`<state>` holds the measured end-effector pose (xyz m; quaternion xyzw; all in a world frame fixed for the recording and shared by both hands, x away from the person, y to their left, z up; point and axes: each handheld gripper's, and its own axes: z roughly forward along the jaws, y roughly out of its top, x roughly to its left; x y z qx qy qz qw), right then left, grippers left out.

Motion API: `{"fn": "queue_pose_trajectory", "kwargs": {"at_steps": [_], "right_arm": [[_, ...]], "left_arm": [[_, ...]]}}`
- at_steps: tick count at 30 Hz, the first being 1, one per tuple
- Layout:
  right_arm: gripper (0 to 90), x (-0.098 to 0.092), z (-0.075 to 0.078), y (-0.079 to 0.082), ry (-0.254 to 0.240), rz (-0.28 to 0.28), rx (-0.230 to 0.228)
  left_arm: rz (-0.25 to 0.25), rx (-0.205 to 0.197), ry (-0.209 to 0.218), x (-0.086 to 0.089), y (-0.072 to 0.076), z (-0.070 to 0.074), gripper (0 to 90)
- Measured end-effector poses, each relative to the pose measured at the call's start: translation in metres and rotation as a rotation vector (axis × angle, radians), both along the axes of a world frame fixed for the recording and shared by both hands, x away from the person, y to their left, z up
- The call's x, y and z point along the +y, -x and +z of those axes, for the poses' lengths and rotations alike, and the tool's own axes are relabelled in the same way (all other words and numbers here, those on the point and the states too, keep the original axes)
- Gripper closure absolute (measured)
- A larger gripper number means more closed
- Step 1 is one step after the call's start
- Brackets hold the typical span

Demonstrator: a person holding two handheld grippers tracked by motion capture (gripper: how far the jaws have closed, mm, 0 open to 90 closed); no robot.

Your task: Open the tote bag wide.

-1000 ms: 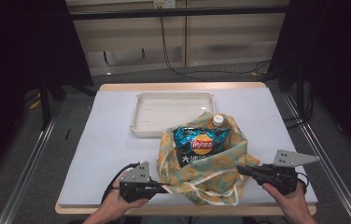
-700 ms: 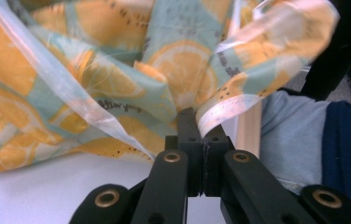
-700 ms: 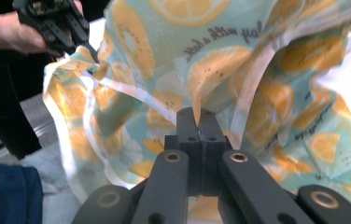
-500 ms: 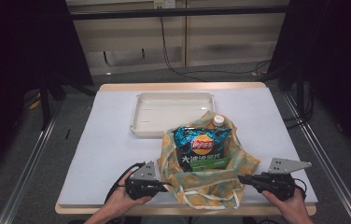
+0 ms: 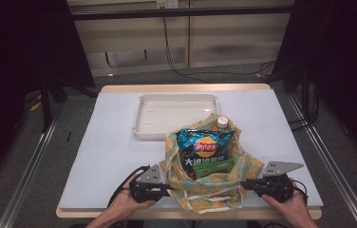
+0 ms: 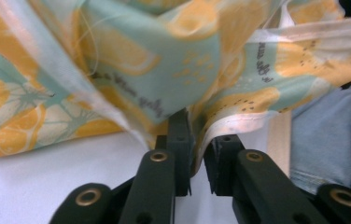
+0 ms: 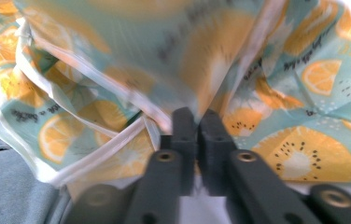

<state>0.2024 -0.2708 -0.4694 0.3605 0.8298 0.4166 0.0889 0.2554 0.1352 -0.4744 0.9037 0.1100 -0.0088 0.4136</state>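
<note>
The left tongs (image 6: 197, 158) have just been opening a little: a fold of the fruit-print cloth bag (image 5: 210, 190) lies in the narrow gap between their jaws, which no longer clearly clamp it. The right tongs (image 7: 198, 140) have likewise just eased apart, though their jaws stand almost together with the bag's hem at their tips, so that grip looks close to letting go as well. The step in hand appears to be setting the bag down on the table (image 5: 110, 142) and releasing it; done well, both sides would be let go evenly and low, so the bag slumps without tipping out the chip packet (image 5: 205, 151) or the white-capped bottle (image 5: 222, 122) standing in it. Both hands sit low at the near edge of the table, one on each side of the bag, each set of tongs lying level and pointing inward at it. Just beyond the bag, touching or nearly so, rests the white tray (image 5: 141, 124).
</note>
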Motion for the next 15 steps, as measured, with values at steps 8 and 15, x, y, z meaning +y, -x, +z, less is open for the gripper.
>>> {"fn": "queue_pose_trajectory", "kwargs": {"at_steps": [8,15], "right_arm": [[59.8,-0.009,0.027,0.02,-0.117,-0.028,-0.106],[60.3,-0.014,0.055,0.026,-0.165,-0.082,-0.189]], "left_arm": [[0.051,-0.018,0.102,0.02,0.009,0.017,67.9],[0.087,-0.034,0.194,0.036,0.008,0.04,60.8]]}}
